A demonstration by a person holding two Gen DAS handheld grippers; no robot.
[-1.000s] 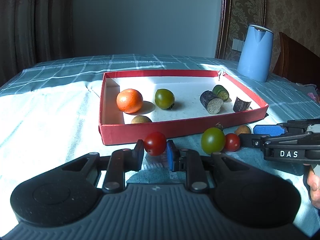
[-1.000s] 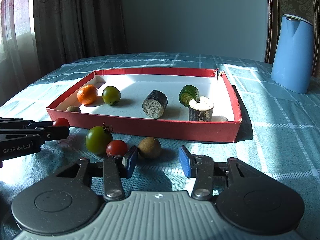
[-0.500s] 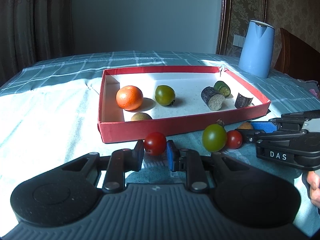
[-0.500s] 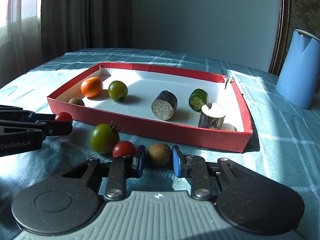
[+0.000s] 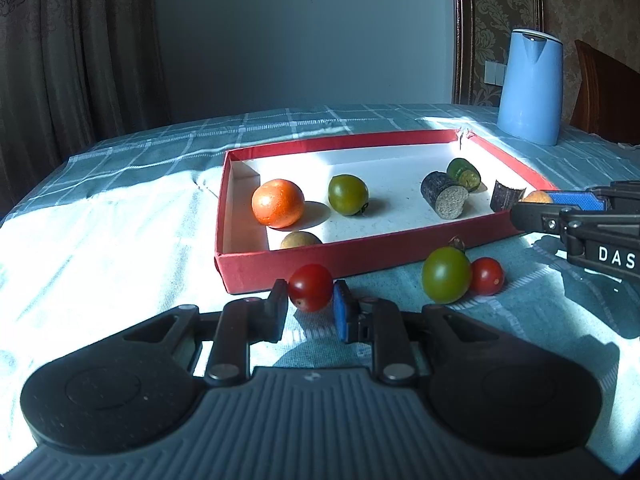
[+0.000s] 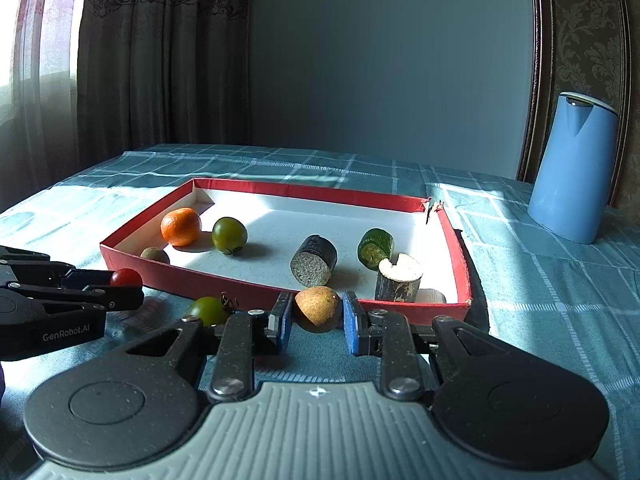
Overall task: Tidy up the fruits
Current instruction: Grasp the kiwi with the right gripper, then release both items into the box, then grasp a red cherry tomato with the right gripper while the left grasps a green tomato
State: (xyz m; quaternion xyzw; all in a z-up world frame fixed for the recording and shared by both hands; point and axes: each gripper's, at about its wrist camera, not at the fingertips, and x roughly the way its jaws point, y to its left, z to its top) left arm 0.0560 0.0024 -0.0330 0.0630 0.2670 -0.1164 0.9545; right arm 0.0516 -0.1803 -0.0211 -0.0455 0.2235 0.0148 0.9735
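My left gripper (image 5: 311, 305) is shut on a red cherry tomato (image 5: 310, 287), held just in front of the red tray (image 5: 360, 256). My right gripper (image 6: 316, 320) is shut on a small brown round fruit (image 6: 318, 307), lifted near the tray's front wall (image 6: 248, 292). On the cloth lie a green tomato (image 5: 446, 275) and a second red cherry tomato (image 5: 486, 276). Inside the tray sit an orange (image 5: 278, 203), a green tomato (image 5: 348, 194), a brown fruit (image 5: 300, 240), a cucumber piece (image 5: 464, 173) and two dark cut stalk pieces (image 5: 444, 200).
A blue kettle (image 6: 572, 168) stands on the checked tablecloth at the back right. A wooden chair (image 5: 604, 92) is behind it. Curtains hang at the left, beyond the table edge. Bright sunlight covers the cloth to the tray's left.
My right gripper closed on the brown fruit and lifted it off the cloth toward the tray. My left gripper kept its hold on the cherry tomato and rose slightly.
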